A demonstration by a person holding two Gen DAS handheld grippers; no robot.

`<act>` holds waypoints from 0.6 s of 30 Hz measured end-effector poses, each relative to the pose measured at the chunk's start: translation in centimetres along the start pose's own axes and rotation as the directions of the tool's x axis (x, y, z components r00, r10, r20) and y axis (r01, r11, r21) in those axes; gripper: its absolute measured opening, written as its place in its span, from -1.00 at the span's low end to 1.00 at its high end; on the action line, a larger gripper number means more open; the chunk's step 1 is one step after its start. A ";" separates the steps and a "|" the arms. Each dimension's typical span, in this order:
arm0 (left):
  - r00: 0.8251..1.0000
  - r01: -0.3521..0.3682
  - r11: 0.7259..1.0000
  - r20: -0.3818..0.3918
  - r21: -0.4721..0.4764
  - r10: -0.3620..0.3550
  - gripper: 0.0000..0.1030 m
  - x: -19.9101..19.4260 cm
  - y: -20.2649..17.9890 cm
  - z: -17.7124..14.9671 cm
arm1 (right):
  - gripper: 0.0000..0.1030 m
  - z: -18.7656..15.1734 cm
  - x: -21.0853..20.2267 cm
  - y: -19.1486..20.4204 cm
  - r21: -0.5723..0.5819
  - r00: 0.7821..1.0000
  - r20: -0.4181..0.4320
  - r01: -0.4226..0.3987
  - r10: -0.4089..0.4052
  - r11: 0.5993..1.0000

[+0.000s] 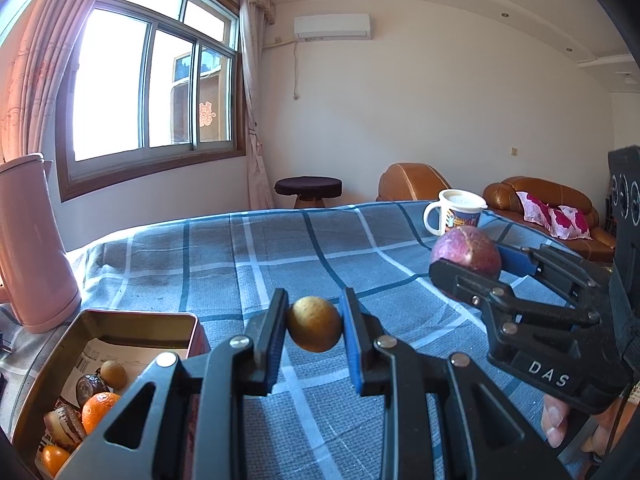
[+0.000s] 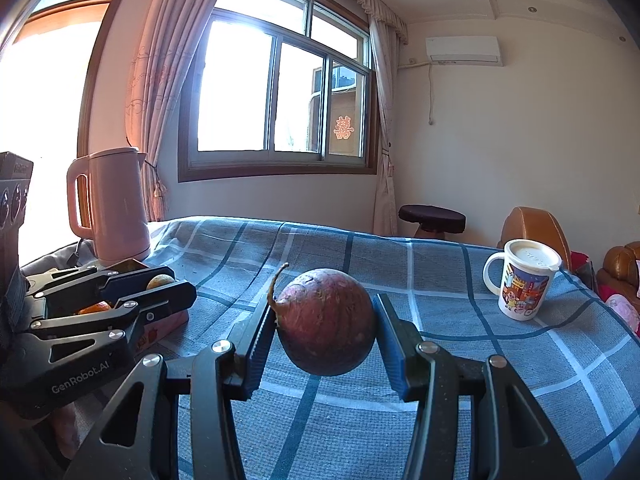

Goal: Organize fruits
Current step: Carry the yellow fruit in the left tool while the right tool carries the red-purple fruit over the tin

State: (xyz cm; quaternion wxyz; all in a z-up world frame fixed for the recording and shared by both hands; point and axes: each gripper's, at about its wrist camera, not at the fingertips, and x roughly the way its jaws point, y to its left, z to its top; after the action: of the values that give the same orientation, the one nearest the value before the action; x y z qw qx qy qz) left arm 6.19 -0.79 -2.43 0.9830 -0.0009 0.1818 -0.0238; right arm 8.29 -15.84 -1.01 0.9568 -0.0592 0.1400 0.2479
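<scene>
**Holding a fruit in each gripper above the checked cloth**

Gripping a small tan round fruit between its two blue-padded fingers, the left gripper is raised over the blue checked tablecloth, the fruit clear of the cloth. The right gripper is clenched on a larger purple passion fruit, whose curled stem points up and to the left; it too hangs above the cloth. Seen from the left wrist, the right gripper sits off to the right with the purple fruit between its fingers; seen from the right wrist, the left gripper lies at the left edge with the tan fruit between its fingers.

Just below and left of the left gripper stands an open metal tin. Inside lie an orange, a dark passion fruit, another small tan fruit and some printed paper. A pink kettle stands behind the tin, near the table's left edge. Well apart, at the far right of the table, is a white mug with a cartoon print and a lid. Beyond the table are a window, a round stool and a brown leather sofa.
</scene>
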 end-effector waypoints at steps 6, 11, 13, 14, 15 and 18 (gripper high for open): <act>1.000 -0.013 1.000 -0.002 -0.013 0.013 -0.45 -0.7 0.8 -0.2 | -0.01 0.1 0.2 1.6 -0.036 1.000 -0.011 -0.025 0.024 0.999; 1.000 -0.025 0.999 -0.006 -0.026 0.025 -0.45 -1.3 1.7 -0.5 | -0.01 0.1 0.5 2.7 -0.037 0.998 -0.020 -0.056 0.055 0.998; 1.000 -0.028 0.999 -0.008 -0.031 0.028 -0.45 -1.5 2.0 -0.6 | -0.01 0.2 0.6 3.2 -0.044 0.998 -0.022 -0.065 0.064 0.997; 1.000 -0.030 0.999 -0.008 -0.034 0.030 -0.45 -1.6 2.2 -0.6 | -0.01 0.2 0.7 3.4 -0.048 0.997 -0.023 -0.069 0.068 0.996; 0.999 -0.032 0.999 -0.009 -0.036 0.031 -0.45 -1.8 2.4 -0.7 | -0.01 0.2 0.7 3.7 -0.052 0.997 -0.025 -0.074 0.073 0.996; 0.999 -0.038 0.998 -0.009 -0.042 0.038 -0.45 -2.1 2.8 -0.8 | -0.01 0.3 0.9 4.4 -0.061 0.996 -0.028 -0.088 0.087 0.994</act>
State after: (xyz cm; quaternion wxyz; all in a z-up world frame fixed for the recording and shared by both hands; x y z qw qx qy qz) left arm 4.13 2.16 -2.45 0.9823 -0.0181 0.1864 -0.0011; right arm 6.90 -11.56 -1.21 0.9409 -0.0861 0.1467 0.2930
